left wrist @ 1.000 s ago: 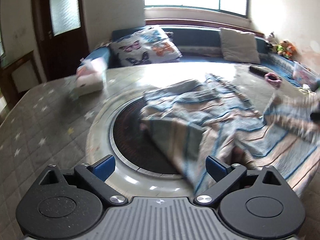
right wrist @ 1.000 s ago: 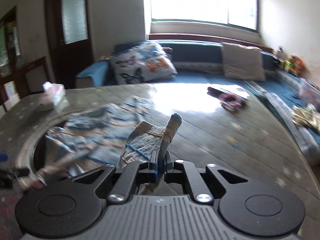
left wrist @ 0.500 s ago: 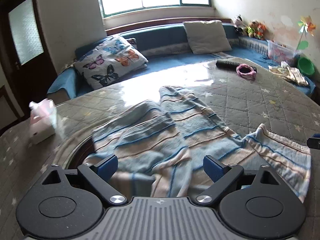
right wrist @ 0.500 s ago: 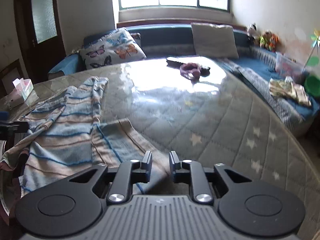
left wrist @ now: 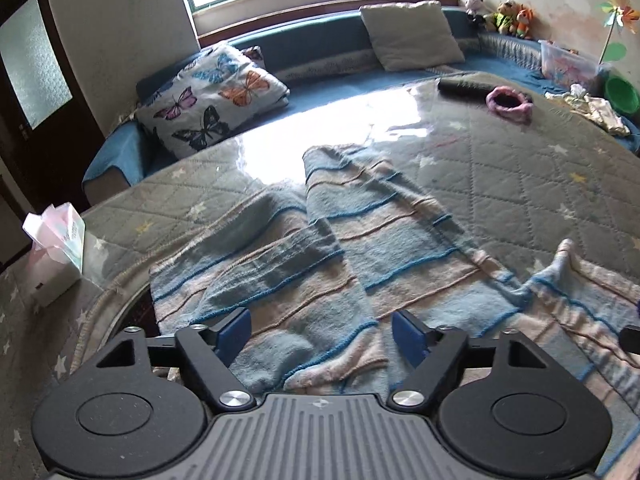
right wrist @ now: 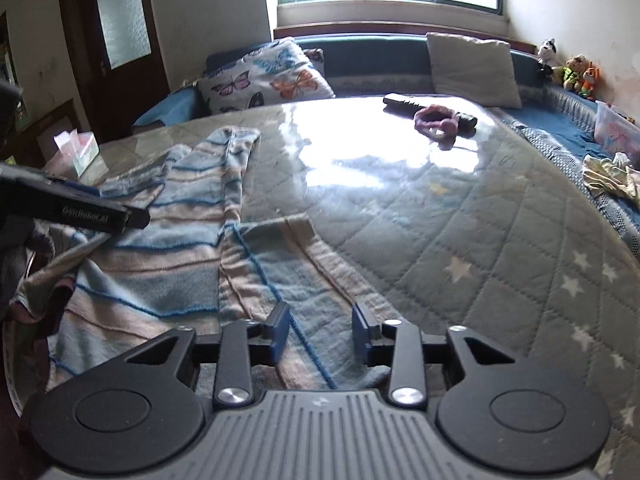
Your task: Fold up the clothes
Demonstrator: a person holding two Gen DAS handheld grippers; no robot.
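A blue and beige striped knit garment [left wrist: 340,264] lies spread on the round quilted table [left wrist: 520,184], partly over its dark centre ring. My left gripper [left wrist: 322,334] is open wide, low over the garment's near edge, holding nothing. In the right wrist view the same garment [right wrist: 192,248] lies to the left and under my right gripper [right wrist: 320,330], which is open over a flat strip of it and empty. The left gripper's finger [right wrist: 80,210] shows at the left edge there.
A pink tissue box [left wrist: 54,252] stands at the table's left edge. A black remote [left wrist: 464,87] and a pink scrunchie [left wrist: 509,102] lie at the far side. Butterfly [left wrist: 212,100] and grey cushions [left wrist: 412,34] sit on the blue bench behind. Small clothes [right wrist: 608,174] lie on the bench at right.
My right gripper has let go of the garment, which it held pinched up, and opened wider. The garment has dropped flat on the table. My left gripper has stayed open and closed in on it.
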